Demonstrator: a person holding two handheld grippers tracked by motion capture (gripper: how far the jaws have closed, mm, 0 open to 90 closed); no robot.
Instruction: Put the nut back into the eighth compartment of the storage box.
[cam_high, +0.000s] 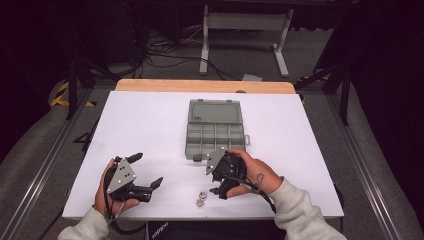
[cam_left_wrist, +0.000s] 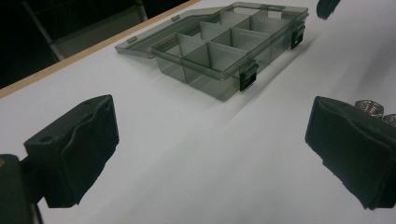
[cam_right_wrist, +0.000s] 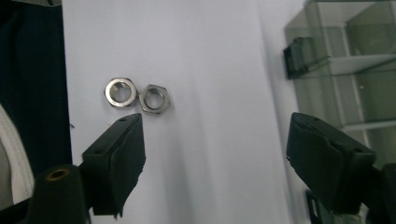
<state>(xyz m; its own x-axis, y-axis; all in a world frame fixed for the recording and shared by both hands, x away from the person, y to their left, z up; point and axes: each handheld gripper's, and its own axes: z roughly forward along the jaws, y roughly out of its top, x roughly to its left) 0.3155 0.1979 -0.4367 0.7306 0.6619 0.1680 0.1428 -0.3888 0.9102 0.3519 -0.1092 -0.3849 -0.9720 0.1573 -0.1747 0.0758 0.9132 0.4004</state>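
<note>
On the white counter (cam_high: 150, 125), beyond both hand-held grippers, sits a grey compartment box (cam_high: 215, 135) with its lid folded open flat behind it; its near wall with two dark latches lies just past the right hand-held gripper (cam_high: 216, 187). That gripper, held in the right hand (cam_high: 252, 172), points toward the counter's near edge, jaws spread wide with nothing between them. The left hand-held gripper (cam_high: 147, 172) rests low over the counter, well apart from the box, jaws also spread and empty, aimed toward the box in the left gripper view. Between the two grippers, nearer the right one and close to the counter's front edge, lie two steel nuts (cam_high: 201, 198), touching side by side; in the right gripper view the nuts (cam_right_wrist: 136, 95) sit just ahead of one jaw's tip, outside the gap.
</note>
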